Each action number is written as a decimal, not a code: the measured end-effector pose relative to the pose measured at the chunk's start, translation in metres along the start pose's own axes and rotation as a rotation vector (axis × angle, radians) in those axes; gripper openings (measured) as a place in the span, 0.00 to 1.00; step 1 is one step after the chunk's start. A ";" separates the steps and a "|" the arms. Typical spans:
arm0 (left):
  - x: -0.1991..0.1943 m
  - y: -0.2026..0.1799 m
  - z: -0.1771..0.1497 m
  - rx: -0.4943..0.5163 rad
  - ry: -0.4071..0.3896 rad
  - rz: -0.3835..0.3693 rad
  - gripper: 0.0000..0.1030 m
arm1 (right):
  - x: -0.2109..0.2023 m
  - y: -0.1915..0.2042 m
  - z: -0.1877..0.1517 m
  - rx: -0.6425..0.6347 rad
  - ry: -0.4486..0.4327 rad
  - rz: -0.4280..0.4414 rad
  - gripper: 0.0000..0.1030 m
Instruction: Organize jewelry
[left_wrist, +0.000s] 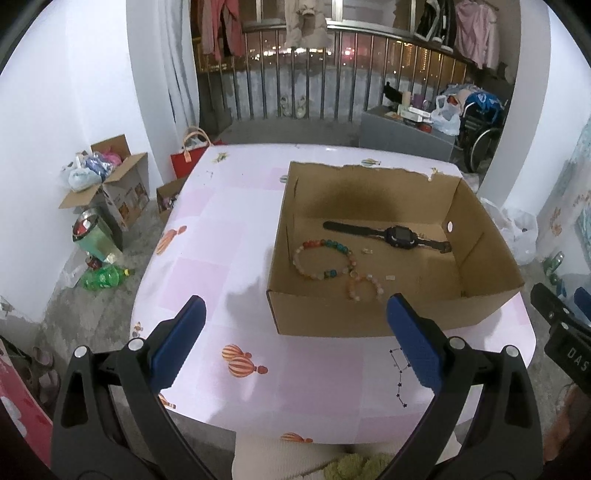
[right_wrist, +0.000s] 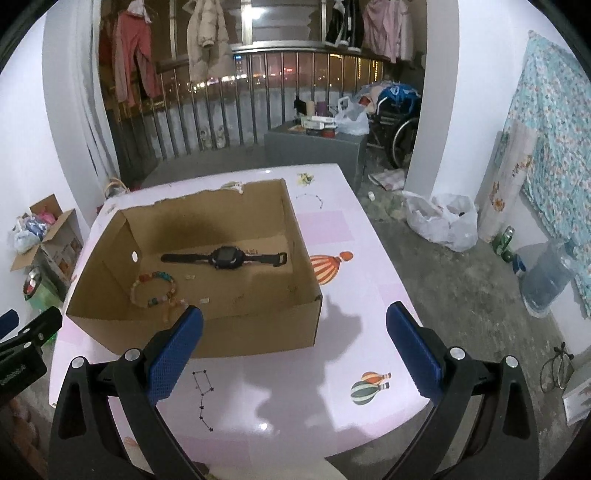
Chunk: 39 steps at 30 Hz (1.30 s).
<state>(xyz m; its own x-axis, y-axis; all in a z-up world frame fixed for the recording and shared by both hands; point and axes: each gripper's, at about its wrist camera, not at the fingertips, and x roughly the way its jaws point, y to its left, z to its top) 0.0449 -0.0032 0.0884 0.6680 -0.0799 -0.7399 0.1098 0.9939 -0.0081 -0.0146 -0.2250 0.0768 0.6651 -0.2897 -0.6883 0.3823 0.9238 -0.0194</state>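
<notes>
Both claws, left (left_wrist: 295, 314) & right (right_wrist: 295, 325), wide, empty; box (left_wrist: 332, 314) wall hides bracelet (left_wrist: 364, 286) partly.

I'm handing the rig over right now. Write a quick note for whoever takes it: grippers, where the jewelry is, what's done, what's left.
Left gripper: jaws open, empty, above the table's near edge.
Right gripper: jaws open, empty, beside it.
Cardboard box sits on the pink table. Inside lie the black watch, a multicoloured bead bracelet and a smaller pink bead bracelet.
Done: all visible jewelry is boxed.
Left: nothing loose on the table that I can see; perhaps tidy the touching bracelets.
</notes>
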 end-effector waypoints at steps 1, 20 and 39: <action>0.001 0.001 0.002 -0.002 0.004 -0.001 0.92 | 0.000 0.001 0.001 -0.007 0.000 -0.007 0.94; 0.003 0.009 0.002 -0.020 0.019 0.002 0.92 | -0.004 0.002 0.004 -0.018 -0.001 -0.029 0.94; -0.001 0.013 -0.010 -0.028 -0.062 0.007 0.92 | -0.016 -0.001 -0.002 -0.003 -0.081 -0.039 0.94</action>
<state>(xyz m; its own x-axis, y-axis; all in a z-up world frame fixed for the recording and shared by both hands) 0.0380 0.0102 0.0823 0.7130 -0.0767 -0.6969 0.0849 0.9961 -0.0228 -0.0266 -0.2209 0.0867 0.6994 -0.3451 -0.6259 0.4076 0.9119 -0.0473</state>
